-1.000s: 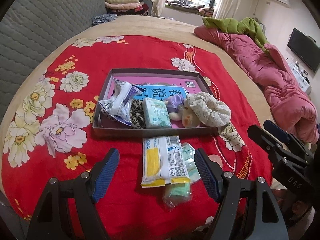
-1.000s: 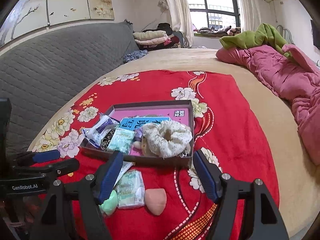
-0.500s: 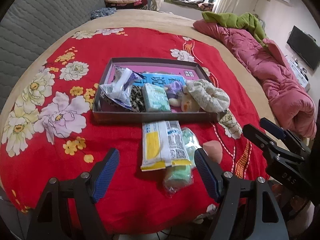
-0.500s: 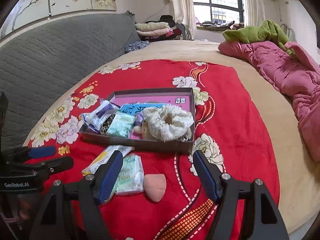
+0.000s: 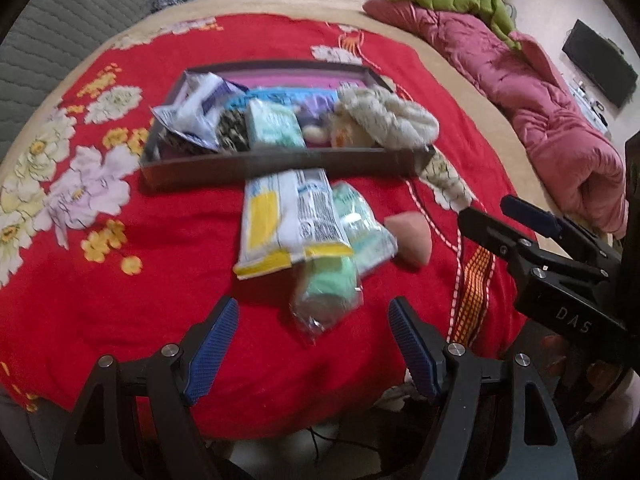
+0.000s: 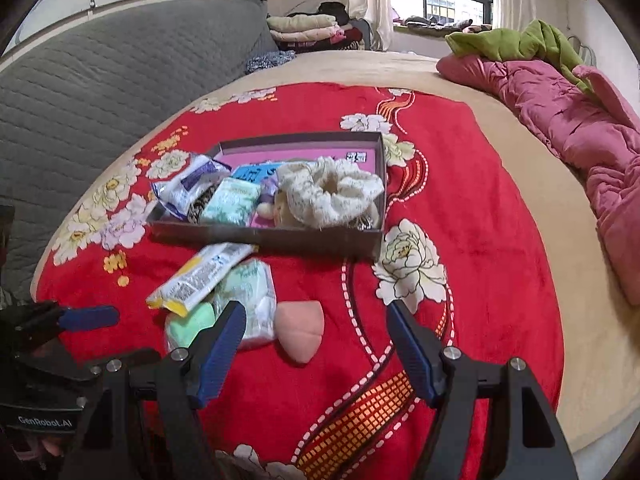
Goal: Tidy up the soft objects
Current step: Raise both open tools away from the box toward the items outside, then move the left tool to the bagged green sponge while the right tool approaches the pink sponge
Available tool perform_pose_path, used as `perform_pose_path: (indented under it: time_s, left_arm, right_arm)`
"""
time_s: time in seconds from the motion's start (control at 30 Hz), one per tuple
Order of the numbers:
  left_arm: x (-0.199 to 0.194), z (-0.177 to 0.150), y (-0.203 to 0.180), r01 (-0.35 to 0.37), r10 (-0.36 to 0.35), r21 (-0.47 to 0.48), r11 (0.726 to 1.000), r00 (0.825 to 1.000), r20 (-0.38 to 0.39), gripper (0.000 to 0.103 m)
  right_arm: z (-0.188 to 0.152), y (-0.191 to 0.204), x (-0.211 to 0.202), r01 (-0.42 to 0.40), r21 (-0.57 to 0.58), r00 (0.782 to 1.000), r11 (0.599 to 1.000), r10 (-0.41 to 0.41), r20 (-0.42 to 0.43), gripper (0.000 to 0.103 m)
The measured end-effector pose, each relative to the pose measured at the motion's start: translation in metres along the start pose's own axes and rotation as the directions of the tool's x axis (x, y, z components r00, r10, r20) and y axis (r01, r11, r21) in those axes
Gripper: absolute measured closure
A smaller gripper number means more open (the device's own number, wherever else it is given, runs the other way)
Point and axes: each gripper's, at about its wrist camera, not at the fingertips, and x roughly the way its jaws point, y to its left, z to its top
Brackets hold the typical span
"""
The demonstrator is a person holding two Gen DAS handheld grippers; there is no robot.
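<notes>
Right now the left gripper [image 5: 313,350] hangs with jaws wide and empty just short of a small green pouch in clear wrap [image 5: 326,296], while the right gripper [image 6: 316,346] is equally wide and empty, with a pink sponge wedge [image 6: 299,330] lying between its fingers' line of sight. Beyond them a yellow-edged packet [image 5: 286,218] overlaps a pale green tissue pack [image 5: 362,222], all loose on the red floral blanket [image 5: 120,280] of the bed, just near of the shallow box [image 5: 280,164] that already holds a cream scrunchie [image 6: 328,190] and other soft items. To do this well, I'd say each gripper should straddle one piece squarely, close gently on its middle, and avoid dragging the overlapping packet along.
</notes>
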Motion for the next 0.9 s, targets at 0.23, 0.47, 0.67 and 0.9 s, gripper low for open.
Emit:
perform_pose_path:
  time_s: [0.23, 0.47, 0.67, 0.9]
  left_arm:
    - [0.013, -0.002, 0.003, 0.006, -0.007, -0.019, 1.0, 1.0, -0.031, 0.025]
    - [0.024, -0.001, 0.007, 0.015, -0.016, -0.041, 0.999, 0.999, -0.04, 0.025]
    - [0.037, 0.003, 0.004, 0.014, -0.017, -0.043, 0.999, 0.999, -0.048, 0.025]
    - [0.052, 0.004, 0.002, 0.009, -0.011, -0.04, 0.999, 0.998, -0.067, 0.025]
  right_arm:
    - [-0.008, -0.002, 0.009, 0.019, -0.007, 0.999, 1.0, -0.019, -0.038, 0.031]
    - [-0.013, -0.001, 0.019, 0.025, -0.023, 0.997, 0.999, -0.026, -0.07, 0.031]
    - [-0.021, 0.0, 0.036, 0.034, -0.041, 0.993, 0.999, -0.039, -0.113, 0.031]
    - [-0.022, -0.002, 0.045, 0.032, -0.034, 0.991, 0.999, -0.036, -0.127, 0.031]
